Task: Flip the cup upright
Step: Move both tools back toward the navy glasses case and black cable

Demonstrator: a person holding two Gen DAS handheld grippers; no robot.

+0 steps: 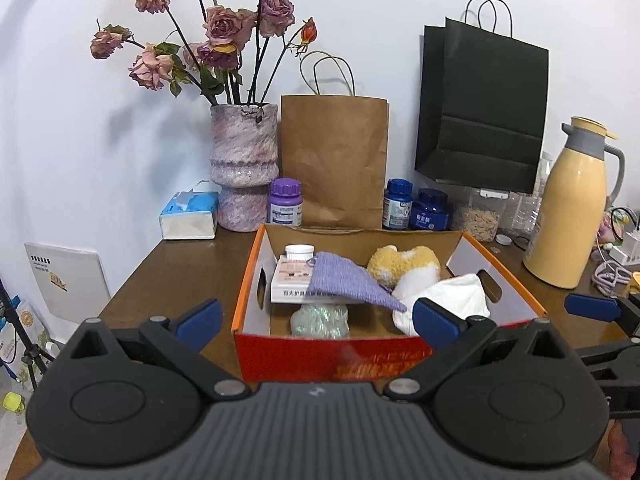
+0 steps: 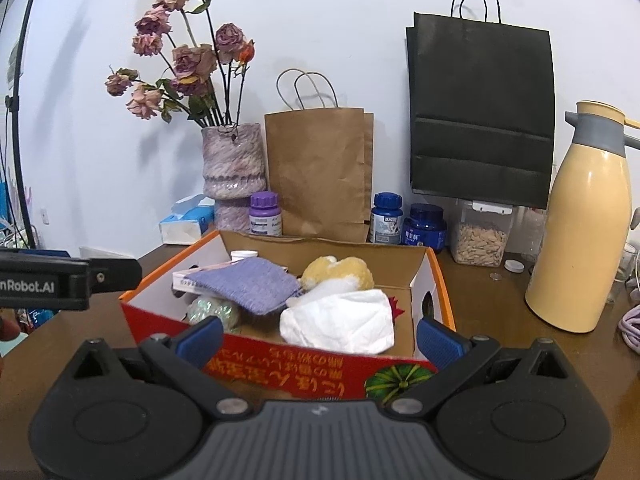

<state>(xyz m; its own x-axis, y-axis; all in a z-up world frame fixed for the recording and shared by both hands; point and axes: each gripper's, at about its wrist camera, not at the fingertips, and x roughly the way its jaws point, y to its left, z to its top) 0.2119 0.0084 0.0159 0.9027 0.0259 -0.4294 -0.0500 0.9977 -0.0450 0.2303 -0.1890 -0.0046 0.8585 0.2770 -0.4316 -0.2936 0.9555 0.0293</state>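
Note:
An open red and orange cardboard box (image 1: 332, 354) (image 2: 280, 376) sits on the brown table. Inside, a glittery iridescent object (image 1: 320, 321) (image 2: 212, 309) that may be the cup lies near the front wall, half hidden under a purple knitted cloth (image 1: 348, 282) (image 2: 248, 284); I cannot tell which way up it is. My left gripper (image 1: 318, 322) hovers open in front of the box, fingers apart and empty. My right gripper (image 2: 319, 340) is also open and empty, just before the box's front wall. One blue fingertip (image 1: 592, 308) of the right gripper shows at the right edge of the left wrist view.
The box also holds a white cloth (image 2: 340, 320), a yellow plush toy (image 1: 404, 266) and a medicine box (image 1: 292, 280). Behind it stand a vase of dried roses (image 1: 244, 164), paper bags (image 1: 336, 160), pill bottles (image 1: 286, 202), a tissue pack (image 1: 188, 216) and a yellow thermos (image 2: 584, 220).

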